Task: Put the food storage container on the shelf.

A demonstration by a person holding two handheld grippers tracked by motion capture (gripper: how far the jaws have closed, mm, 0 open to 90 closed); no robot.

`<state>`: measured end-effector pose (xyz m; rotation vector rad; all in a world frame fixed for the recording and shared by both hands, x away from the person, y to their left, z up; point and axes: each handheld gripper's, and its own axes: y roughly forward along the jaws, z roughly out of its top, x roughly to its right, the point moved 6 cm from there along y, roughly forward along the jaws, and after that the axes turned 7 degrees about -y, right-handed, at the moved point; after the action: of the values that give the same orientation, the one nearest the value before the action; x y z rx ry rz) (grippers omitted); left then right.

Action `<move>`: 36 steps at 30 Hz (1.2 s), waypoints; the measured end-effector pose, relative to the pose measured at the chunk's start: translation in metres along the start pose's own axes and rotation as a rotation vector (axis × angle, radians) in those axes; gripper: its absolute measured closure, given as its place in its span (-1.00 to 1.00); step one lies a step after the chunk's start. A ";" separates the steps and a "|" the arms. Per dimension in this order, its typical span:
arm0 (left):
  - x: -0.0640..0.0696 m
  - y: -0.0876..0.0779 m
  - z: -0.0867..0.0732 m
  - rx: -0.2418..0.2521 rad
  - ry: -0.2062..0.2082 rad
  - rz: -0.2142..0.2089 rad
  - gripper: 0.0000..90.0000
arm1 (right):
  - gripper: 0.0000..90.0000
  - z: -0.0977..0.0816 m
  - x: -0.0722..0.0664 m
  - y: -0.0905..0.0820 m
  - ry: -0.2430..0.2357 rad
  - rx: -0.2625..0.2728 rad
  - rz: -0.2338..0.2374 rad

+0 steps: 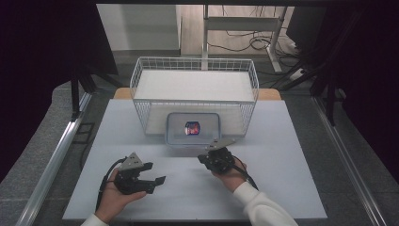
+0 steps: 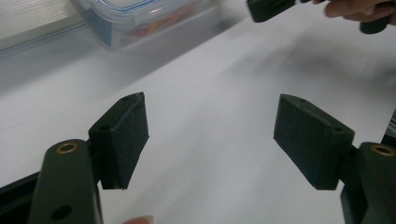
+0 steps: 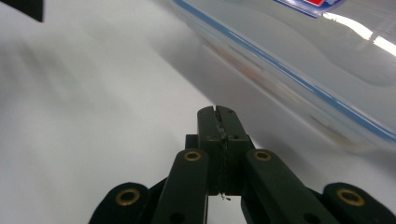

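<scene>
We see the right gripper with jaws pressed together on nothing, its tips just short of the clear plastic container, which lies directly ahead, partly inside the wire basket. The left gripper rests on the white table, jaws wide and empty, the container well beyond them.

A white wire basket stands at the far edge of the grey table
</scene>
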<state>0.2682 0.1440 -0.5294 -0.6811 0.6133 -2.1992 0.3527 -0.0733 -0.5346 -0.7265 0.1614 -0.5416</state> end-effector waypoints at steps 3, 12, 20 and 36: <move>-0.001 0.000 -0.001 -0.003 -0.001 -0.003 -0.42 | 0.97 0.004 0.000 0.013 0.003 -0.011 -0.010; -0.001 0.002 -0.001 -0.014 -0.003 0.002 -0.43 | 0.97 0.012 0.004 0.043 0.012 -0.042 -0.043; -0.002 0.002 -0.002 -0.023 -0.003 0.008 -0.43 | 0.97 0.010 0.010 0.054 0.027 -0.050 -0.066; -0.003 0.003 -0.003 -0.030 -0.004 0.013 -0.43 | 0.97 0.028 0.021 0.045 0.062 0.027 -0.085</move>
<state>0.2697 0.1453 -0.5341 -0.6953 0.6482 -2.1799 0.3985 -0.0398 -0.5430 -0.6931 0.1808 -0.6464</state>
